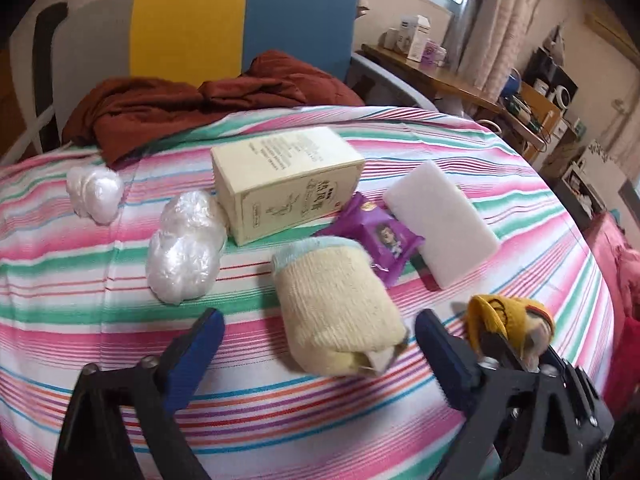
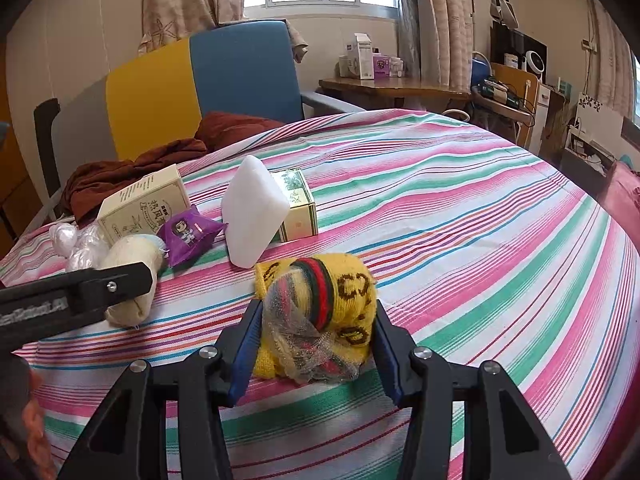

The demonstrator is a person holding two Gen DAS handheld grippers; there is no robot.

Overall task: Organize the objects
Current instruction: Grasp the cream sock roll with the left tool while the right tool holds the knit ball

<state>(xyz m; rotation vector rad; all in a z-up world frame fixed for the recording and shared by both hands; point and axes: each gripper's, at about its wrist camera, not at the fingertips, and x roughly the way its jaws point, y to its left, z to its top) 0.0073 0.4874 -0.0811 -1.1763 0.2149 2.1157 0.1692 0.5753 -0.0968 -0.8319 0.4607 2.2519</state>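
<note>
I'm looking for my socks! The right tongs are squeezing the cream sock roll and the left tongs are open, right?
Not quite. The right tongs squeeze the yellow sock roll, as the right wrist view shows. The cream sock roll lies free between the open left tongs.

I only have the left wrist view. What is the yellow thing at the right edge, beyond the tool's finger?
Observer: A rolled yellow sock with a red and green band. The right tool is shut on it.
Operator: Is anything hidden behind the white block?
Observer: Yes. A small cream and green box stands just behind the white foam block, on the striped sheet.
</note>
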